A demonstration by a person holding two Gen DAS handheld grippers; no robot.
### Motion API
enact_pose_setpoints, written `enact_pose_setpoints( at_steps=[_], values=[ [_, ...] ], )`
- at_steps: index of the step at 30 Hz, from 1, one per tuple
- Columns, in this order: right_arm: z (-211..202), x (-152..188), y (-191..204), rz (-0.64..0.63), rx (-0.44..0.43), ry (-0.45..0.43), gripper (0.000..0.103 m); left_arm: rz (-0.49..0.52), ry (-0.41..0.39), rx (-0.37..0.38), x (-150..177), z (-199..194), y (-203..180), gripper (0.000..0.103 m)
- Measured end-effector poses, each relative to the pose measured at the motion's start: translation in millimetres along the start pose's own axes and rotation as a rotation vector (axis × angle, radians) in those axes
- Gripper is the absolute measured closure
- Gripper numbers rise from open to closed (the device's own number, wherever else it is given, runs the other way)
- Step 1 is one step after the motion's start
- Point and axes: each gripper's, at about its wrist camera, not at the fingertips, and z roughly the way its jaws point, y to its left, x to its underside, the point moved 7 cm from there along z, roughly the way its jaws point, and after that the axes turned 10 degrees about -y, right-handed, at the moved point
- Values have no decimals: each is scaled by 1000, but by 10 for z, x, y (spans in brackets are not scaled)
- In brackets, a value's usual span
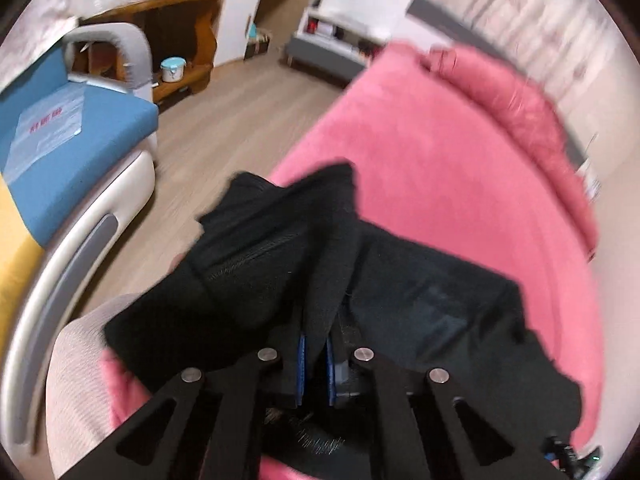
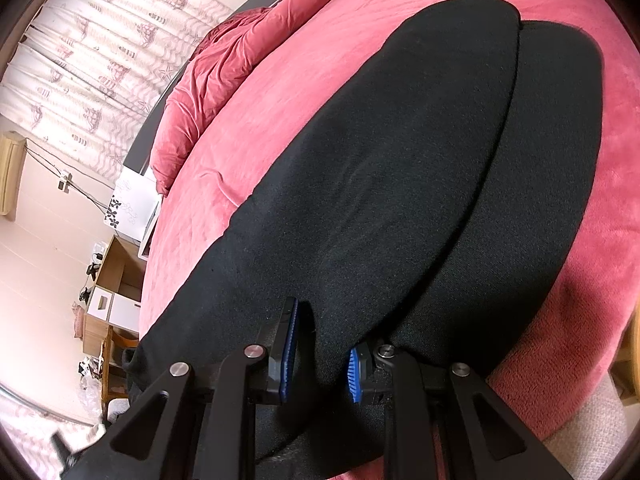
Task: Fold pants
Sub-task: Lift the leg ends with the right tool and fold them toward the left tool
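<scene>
The black pants [image 2: 400,168] lie lengthwise on a pink bed [image 2: 280,120], the two legs side by side and running away from me. My right gripper [image 2: 322,360] has its blue pads around a fold of the near edge of the pants, with cloth filling the gap. In the left wrist view my left gripper [image 1: 315,368] is shut on a ridge of the black pants [image 1: 260,264] and holds it lifted above the pink bed [image 1: 440,152]; the cloth hangs bunched to both sides.
A rumpled red duvet [image 2: 240,52] lies along the far side of the bed by the curtains. A blue and white sofa [image 1: 72,136] stands left of the bed across a strip of wooden floor [image 1: 240,112]. Wooden shelves [image 1: 176,32] stand behind.
</scene>
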Motion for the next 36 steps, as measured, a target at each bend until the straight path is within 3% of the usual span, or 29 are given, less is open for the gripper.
enact_pose_setpoints(
  at_steps=[2,4,6,7,8,11,13,16,21,24,26,29,31,34,36],
  values=[
    [1,1,-4,1,0,1,81,-73,-33,45,84,-145,201,96],
    [1,-1,-4,3,0,1,81,-81,6,22,291,-126,387,96],
    [-3,-11,-7,4,-1,2,81,-130,47,50,486,-49,528,95],
    [-5,-18,-9,4,-1,3,81,-161,32,79,508,-36,560,90],
    [-6,-17,-9,5,-3,3,81,-181,11,114,504,-43,560,77],
    [-7,-25,-21,12,-7,3,81,-181,6,177,469,36,468,62],
    [-5,-34,-30,11,-7,4,81,-198,35,158,419,124,447,66],
    [-1,-47,-31,11,-8,7,81,-247,76,134,309,190,396,97],
    [46,-232,-23,45,3,74,93,-239,76,249,-183,132,70,97],
    [-195,-510,248,71,-154,-23,93,-226,-15,387,-507,-125,-125,97],
    [-346,-594,415,50,-226,-74,93,-211,-74,438,-597,-242,-137,97],
    [-299,-469,443,-21,-191,-40,93,-183,-102,387,-440,-209,59,97],
    [-160,-312,307,-42,-119,15,93,-170,-12,268,-85,81,315,97],
    [51,-60,53,-36,-18,103,93,-115,103,152,350,434,540,95],
    [73,-34,8,-7,-22,102,93,-114,43,168,367,418,549,94]
  ],
)
